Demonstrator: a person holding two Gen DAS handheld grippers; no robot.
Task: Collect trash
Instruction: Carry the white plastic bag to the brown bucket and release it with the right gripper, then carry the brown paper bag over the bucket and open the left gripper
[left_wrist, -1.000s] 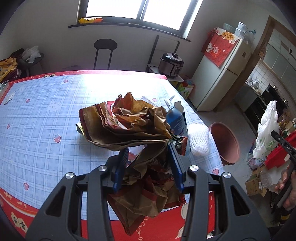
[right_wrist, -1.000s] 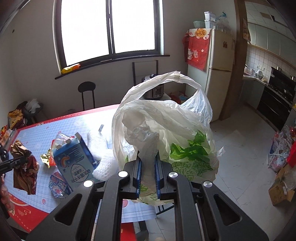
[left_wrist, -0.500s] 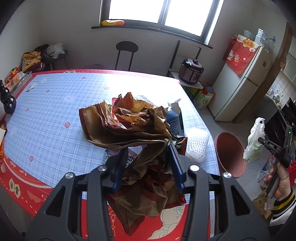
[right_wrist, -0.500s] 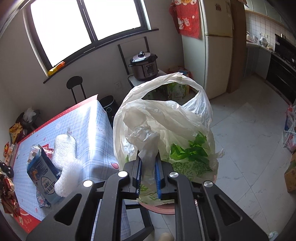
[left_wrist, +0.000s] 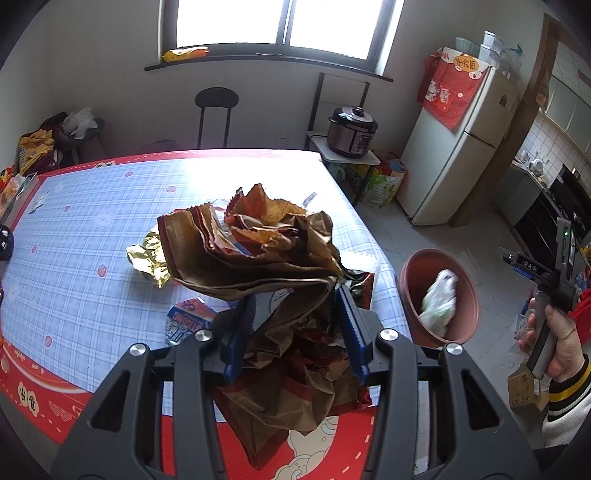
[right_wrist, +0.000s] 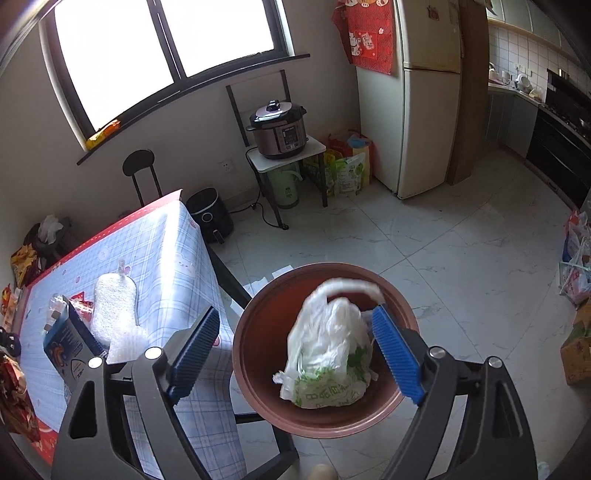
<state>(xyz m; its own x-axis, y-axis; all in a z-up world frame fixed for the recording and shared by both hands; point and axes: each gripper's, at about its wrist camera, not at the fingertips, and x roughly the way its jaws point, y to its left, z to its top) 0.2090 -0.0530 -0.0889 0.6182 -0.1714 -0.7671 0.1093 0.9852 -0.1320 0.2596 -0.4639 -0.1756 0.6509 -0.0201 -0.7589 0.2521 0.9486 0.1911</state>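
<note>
The right gripper (right_wrist: 295, 350) has just sprung wide, and the white plastic bag (right_wrist: 328, 354) it pinched now lies in the red bin (right_wrist: 258, 369) on the floor. The left gripper (left_wrist: 295, 328) clamps crumpled brown wrappers (left_wrist: 258, 251) above the surface (left_wrist: 92, 221); only its view shows the gold foil (left_wrist: 147, 262) there.

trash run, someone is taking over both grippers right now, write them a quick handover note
Left gripper: shut on the crumpled brown paper bag, held above the table.
Right gripper: jaws have just been opening and stand open and empty above the red bin.
Done: the white plastic bag is in the bin on the floor beside the table.
Left: bin the paper bag, then the blue carton, white foam sleeve, gold wrapper and blue packet on the table.
</note>
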